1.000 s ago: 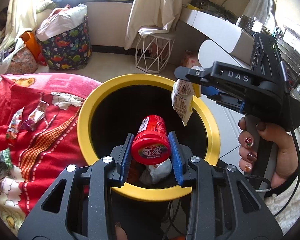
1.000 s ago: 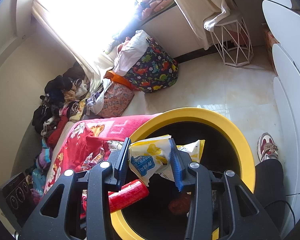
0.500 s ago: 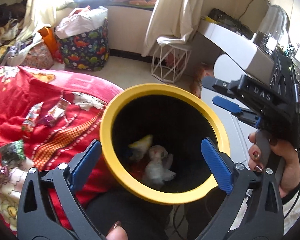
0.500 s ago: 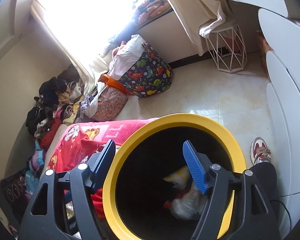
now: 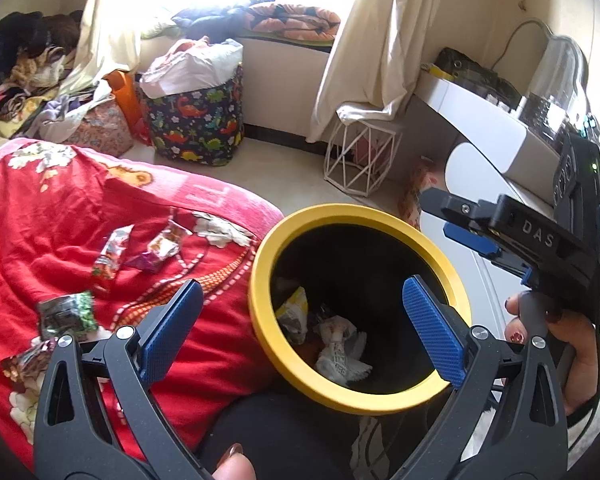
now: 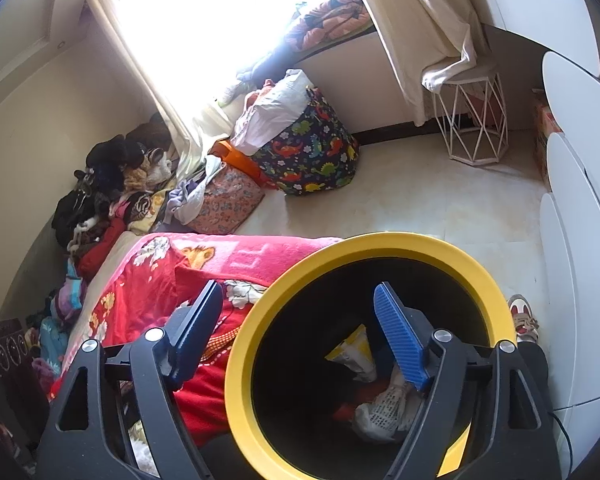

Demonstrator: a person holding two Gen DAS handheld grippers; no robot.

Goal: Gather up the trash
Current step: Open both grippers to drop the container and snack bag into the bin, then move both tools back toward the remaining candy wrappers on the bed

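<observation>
A black bin with a yellow rim (image 5: pixel 260 320) (image 6: pixel 236 360) stands beside the red blanket (image 5: pixel 60 220). Inside lie a yellow-white snack bag (image 5: pixel 294 312) (image 6: pixel 356 354) and crumpled white paper (image 5: pixel 340 356) (image 6: pixel 380 412). My left gripper (image 5: pixel 300 326) is open and empty, over the bin's near left rim. My right gripper (image 6: pixel 300 330) is open and empty above the bin; it also shows in the left wrist view (image 5: pixel 472 224) at the bin's far right. Several candy wrappers (image 5: pixel 112 254) (image 5: pixel 66 314) lie on the blanket left of the bin.
A dinosaur-print bag (image 5: pixel 198 124) (image 6: pixel 312 156), a white wire stool (image 5: pixel 360 160) (image 6: pixel 474 120) and clothes piles (image 6: pixel 112 184) stand on the floor by the window. White cabinets (image 6: pixel 572 240) run along the right. A shoe (image 6: pixel 522 318) lies beside the bin.
Both grippers opened: the red-capped bottle left my left gripper and the snack bag left my right gripper, dropping into the bin. Both grippers then shifted left, toward the blanket.
</observation>
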